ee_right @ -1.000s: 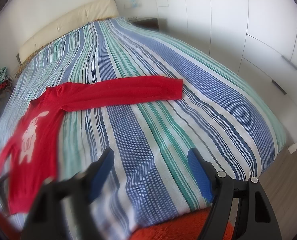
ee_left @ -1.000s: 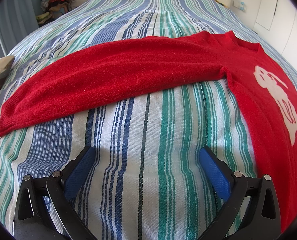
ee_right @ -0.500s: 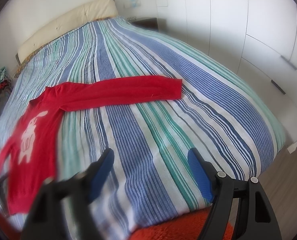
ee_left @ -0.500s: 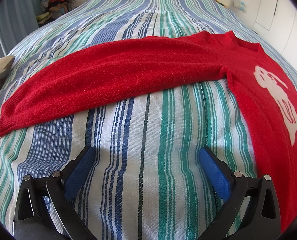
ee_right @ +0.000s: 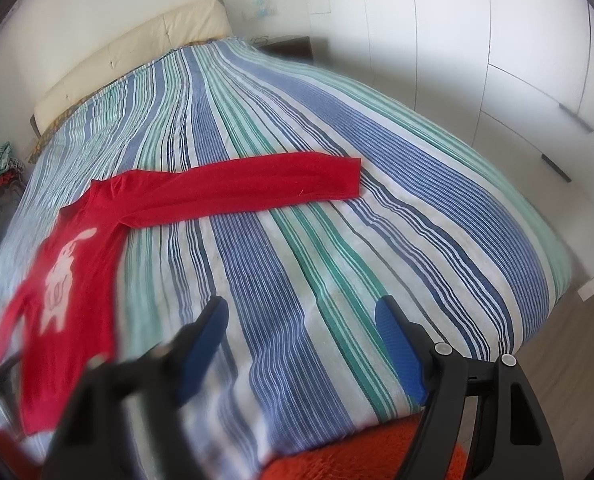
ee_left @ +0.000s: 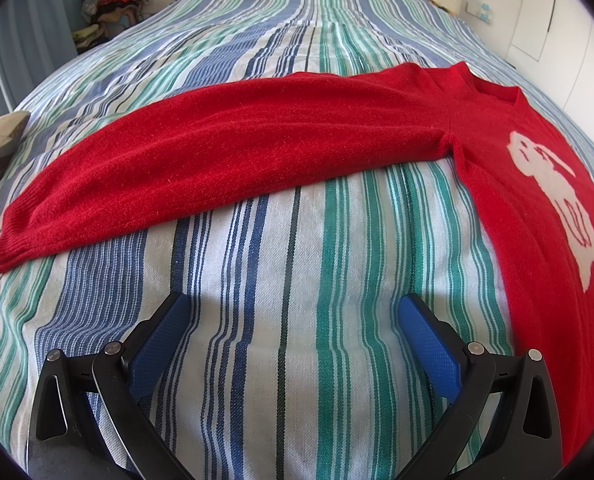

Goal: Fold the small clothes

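Two grippers hang over the near edge of the bed, and neither holds anything. One red sweater lies flat on the striped cover, front up with a white figure showing, body running from the near edge toward the headboard and both sleeves stretched straight out sideways, so its long axis runs across the bed.

Seen from the left gripper, whose fingers stand wide apart over bare cover, the left sleeve lies straight ahead, crossways to the fingers, its cuff toward the bed's left edge and the sweater's body off to the right. This gripper looks the nearer to its sleeve.

From the right gripper, fingers likewise spread with nothing between them, the right sleeve lies farther ahead, its cuff reaching toward the bed's right edge, the body down to the left.

Folding has likely not begun. Probably each gripper must reach forward and outward to its own cuff, then carry it inward over the body.
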The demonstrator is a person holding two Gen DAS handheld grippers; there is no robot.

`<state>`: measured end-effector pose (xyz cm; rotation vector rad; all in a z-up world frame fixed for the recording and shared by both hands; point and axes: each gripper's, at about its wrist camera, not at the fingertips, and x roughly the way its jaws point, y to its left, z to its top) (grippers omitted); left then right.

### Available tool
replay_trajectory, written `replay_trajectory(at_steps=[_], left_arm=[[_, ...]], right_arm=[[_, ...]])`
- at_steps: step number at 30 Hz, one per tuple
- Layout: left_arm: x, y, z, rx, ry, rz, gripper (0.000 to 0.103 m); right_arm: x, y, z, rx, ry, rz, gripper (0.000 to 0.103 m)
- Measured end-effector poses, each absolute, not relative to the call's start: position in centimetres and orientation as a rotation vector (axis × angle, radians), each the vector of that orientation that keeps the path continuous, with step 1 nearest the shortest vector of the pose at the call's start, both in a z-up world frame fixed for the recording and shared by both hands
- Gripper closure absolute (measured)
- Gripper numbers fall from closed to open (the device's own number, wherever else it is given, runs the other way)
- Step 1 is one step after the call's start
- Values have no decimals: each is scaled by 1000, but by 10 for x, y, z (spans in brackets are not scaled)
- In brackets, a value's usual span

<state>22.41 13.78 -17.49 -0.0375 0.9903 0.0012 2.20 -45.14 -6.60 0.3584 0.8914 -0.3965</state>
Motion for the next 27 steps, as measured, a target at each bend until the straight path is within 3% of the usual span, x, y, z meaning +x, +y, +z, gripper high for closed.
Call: replay_trajectory(at_steps=[27], left_arm=[[224, 138, -175, -37, 991, 1, 0]], right_arm=[[19, -455, -65, 378, 880, -405, 28]])
